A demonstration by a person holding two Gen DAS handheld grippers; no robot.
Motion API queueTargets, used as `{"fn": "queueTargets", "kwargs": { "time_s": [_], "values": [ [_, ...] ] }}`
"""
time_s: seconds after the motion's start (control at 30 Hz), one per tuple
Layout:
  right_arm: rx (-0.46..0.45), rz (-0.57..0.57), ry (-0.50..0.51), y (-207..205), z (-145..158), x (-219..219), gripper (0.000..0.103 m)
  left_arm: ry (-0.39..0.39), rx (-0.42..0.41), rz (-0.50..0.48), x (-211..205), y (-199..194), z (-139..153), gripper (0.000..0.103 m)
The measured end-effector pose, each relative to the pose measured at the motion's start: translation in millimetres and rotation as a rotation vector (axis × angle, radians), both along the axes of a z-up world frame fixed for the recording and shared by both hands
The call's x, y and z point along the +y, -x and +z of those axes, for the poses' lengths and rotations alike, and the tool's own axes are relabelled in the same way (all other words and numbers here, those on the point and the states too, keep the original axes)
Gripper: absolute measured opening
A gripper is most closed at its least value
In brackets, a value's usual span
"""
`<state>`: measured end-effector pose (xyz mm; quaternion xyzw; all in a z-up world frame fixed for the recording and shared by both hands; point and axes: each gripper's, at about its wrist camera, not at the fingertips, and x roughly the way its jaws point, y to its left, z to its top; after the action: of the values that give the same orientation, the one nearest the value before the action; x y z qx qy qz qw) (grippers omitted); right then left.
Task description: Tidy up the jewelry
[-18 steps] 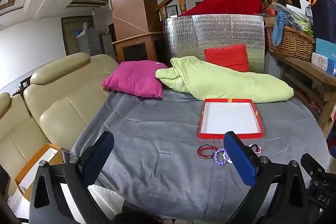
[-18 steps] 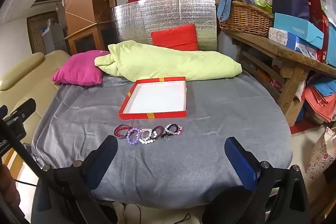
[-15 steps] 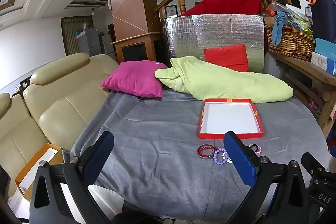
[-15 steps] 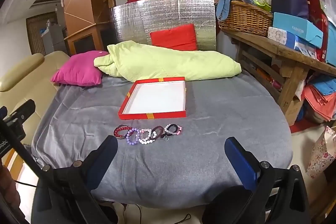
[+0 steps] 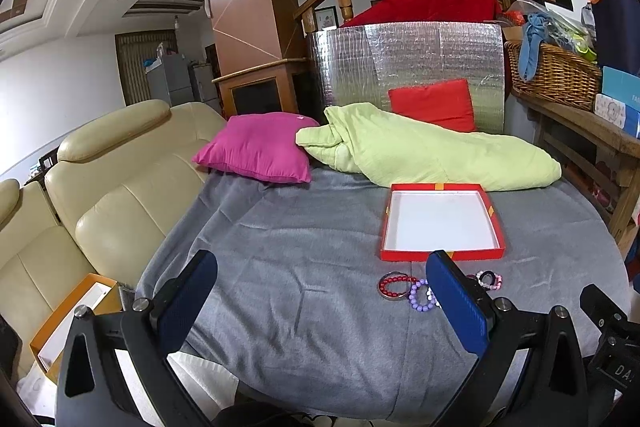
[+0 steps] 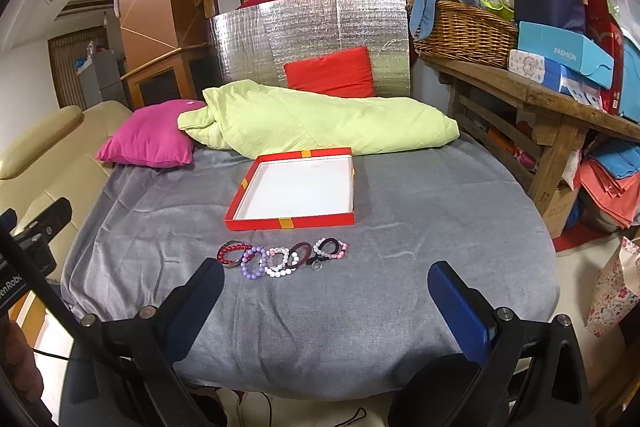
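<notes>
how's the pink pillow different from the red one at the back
The pink pillow lies flat on the grey cloth, in full view; the red pillow stands propped against the silver foil panel, its lower edge hidden behind the green quilt. The pink one sits left of the quilt, the red one behind it. Both are square, plain and soft.

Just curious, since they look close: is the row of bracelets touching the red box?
Apart. In the right wrist view, a strip of bare grey cloth shows between the bracelets and the near wall of the red box.
</notes>
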<state>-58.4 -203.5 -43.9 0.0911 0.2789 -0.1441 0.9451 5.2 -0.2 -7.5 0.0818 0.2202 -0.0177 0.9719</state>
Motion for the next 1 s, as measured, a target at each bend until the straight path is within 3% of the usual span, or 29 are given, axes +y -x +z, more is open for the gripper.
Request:
{"fn": "queueTargets", "kwargs": {
  "time_s": [0.33, 0.67, 0.9, 1.0],
  "values": [
    [0.010, 0.005, 0.001, -5, -2, 1, 0.103, 0.006, 0.017, 0.005, -1, -7, -5, 0.103],
    [-0.036, 0.009, -0.053, -18, -13, -8, 0.103, 0.016, 0.043, 0.014, -6, -27, -18, 0.103],
    [0.010, 0.029, -0.054, -46, -29, -19, 0.102, -0.016, 0.073, 0.022, -12, -59, -43, 0.103],
    [0.020, 0.070, -0.084, -64, -43, -28, 0.100, 0.005, 0.147, -0.005, -12, -82, -63, 0.103]
  ]
}}
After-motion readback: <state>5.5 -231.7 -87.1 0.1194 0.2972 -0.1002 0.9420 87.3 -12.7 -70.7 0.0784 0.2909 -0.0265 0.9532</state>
